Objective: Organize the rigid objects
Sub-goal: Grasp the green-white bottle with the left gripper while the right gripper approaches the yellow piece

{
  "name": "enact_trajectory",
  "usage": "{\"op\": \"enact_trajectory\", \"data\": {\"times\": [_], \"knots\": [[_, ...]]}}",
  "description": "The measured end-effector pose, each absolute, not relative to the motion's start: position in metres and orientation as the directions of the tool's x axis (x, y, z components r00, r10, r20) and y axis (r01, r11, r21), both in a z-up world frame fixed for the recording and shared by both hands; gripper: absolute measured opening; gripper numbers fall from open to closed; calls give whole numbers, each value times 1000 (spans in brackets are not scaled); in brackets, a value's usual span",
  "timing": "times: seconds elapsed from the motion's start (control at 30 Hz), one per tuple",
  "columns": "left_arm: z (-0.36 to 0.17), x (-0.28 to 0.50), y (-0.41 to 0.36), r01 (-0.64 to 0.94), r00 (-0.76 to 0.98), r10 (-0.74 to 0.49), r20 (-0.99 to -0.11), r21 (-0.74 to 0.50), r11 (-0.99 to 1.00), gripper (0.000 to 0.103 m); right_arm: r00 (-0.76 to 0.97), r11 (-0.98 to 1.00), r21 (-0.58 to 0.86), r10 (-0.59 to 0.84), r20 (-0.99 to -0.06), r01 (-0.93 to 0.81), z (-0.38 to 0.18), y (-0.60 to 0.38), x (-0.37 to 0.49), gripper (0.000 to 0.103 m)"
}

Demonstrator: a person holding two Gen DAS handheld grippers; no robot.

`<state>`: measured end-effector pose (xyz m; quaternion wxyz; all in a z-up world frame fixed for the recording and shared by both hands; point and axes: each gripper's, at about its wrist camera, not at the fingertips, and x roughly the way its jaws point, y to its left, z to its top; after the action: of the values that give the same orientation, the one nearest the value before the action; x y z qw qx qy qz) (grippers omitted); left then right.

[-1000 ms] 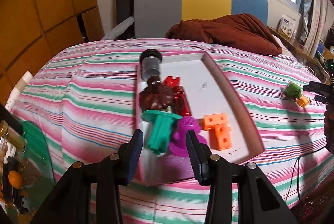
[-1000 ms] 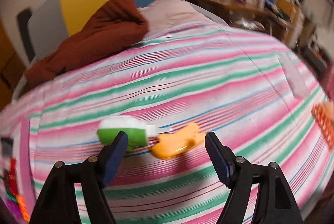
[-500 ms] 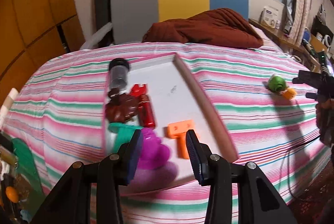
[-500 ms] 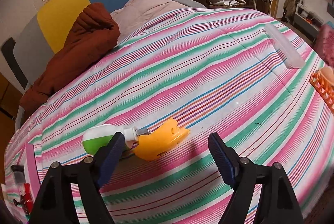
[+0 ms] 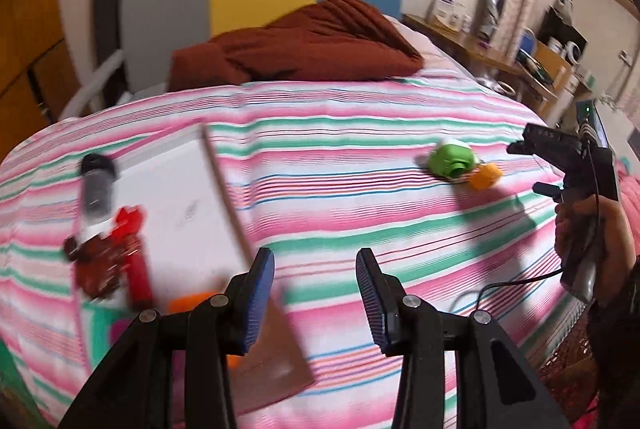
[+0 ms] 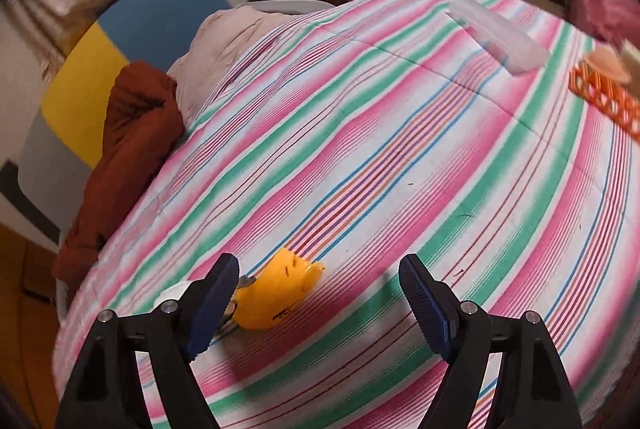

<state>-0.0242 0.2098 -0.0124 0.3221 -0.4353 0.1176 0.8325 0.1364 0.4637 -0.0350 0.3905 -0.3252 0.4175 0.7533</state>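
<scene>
Toys on the striped bedspread are what I am sorting, and the one in reach is the orange piece lying at about seven o'clock in my right wrist view, joined by a small metal neck to a green-and-white piece that the left finger mostly hides there. My right gripper hangs above it with jaws spread wide and nothing between the pads; the orange piece sits just inside the left finger, off centre. My left gripper is empty too, jaws only partly apart, over bare cloth just right of the tray, which lies at nine o'clock with a red toy and other blurred pieces inside.

I judge the orange piece to be hard, light, smooth plastic, so it may skid on the soft bedding. I would grip across its rounded body, not the thin neck, which looks like the weak spot.
</scene>
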Motion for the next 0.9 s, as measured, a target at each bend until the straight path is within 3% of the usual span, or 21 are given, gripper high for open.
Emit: {"op": "enact_trajectory", "data": {"times": [0.1,0.2,0.3,0.37,0.57,0.9], "knots": [[-22,-28,244,-683,-367,429,-826,-74,-727,43,-500,-319,407,311,-808,-856,-35,467,142,84],[-32,-35,274,-714,-272,455,-848,-139,-686,43,-518,-306,433,299,-802,-848,-35,469,144,85],[-40,-40,304,-733,-232,477,-848,-170,-659,63,-535,-299,458,280,-797,-837,-36,471,142,86],[-41,-36,324,-791,-239,508,-828,-138,-597,72,-542,-298,466,269,-796,-833,-37,471,141,86],[-50,-32,383,-913,-256,509,-822,32,-407,75,-567,-293,498,237,-789,-816,-40,472,138,86],[-77,-41,454,-966,-238,459,-856,159,-204,82,-585,-274,526,218,-781,-805,-43,476,138,88]]}}
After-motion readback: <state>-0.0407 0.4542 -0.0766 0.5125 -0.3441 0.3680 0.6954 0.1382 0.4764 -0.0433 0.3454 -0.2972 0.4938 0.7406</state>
